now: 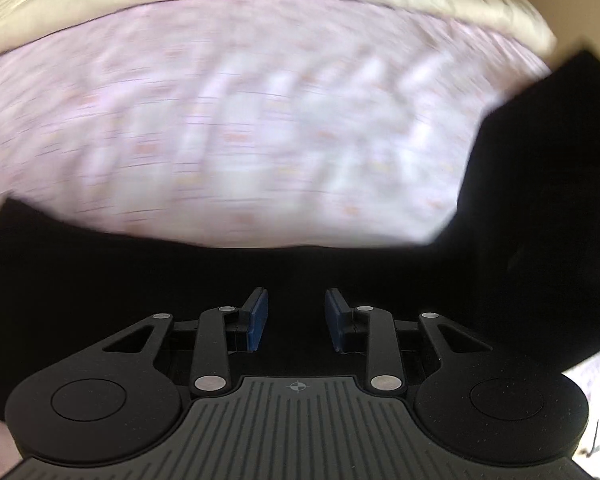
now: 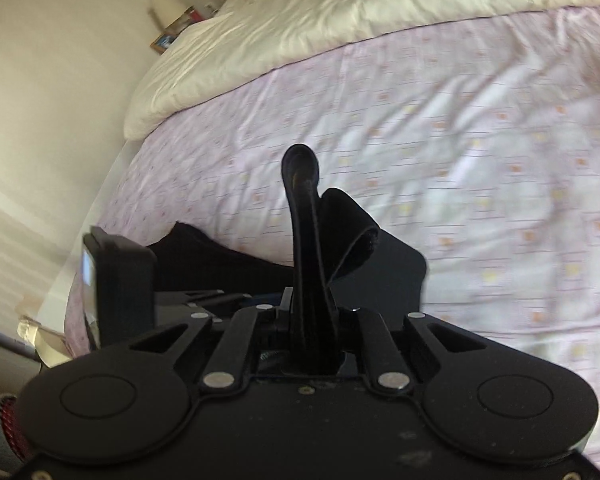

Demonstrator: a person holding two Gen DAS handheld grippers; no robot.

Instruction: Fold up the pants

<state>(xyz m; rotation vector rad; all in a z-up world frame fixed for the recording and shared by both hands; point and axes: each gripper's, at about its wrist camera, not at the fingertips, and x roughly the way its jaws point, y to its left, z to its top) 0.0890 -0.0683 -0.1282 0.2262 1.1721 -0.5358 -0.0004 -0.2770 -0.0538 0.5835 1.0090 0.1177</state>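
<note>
Black pants (image 2: 312,240) lie on the pink bedsheet (image 2: 480,152) | right gripper (image 2: 310,312) is clamped on a fabric fold | left gripper (image 1: 296,320) is held narrowly parted, nothing visibly pinched | risk: fold could be dragged askew if only one side is lifted.

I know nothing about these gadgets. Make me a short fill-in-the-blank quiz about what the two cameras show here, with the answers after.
1. The pants are ____ in colour.
2. The right gripper is shut on a bunched strip of the ____.
3. The left gripper has ____ pads, with a gap between them.
4. The pink patterned sheet covers a ____, with a cream duvet beyond it.

Missing words: black; pants; blue; bed
</note>
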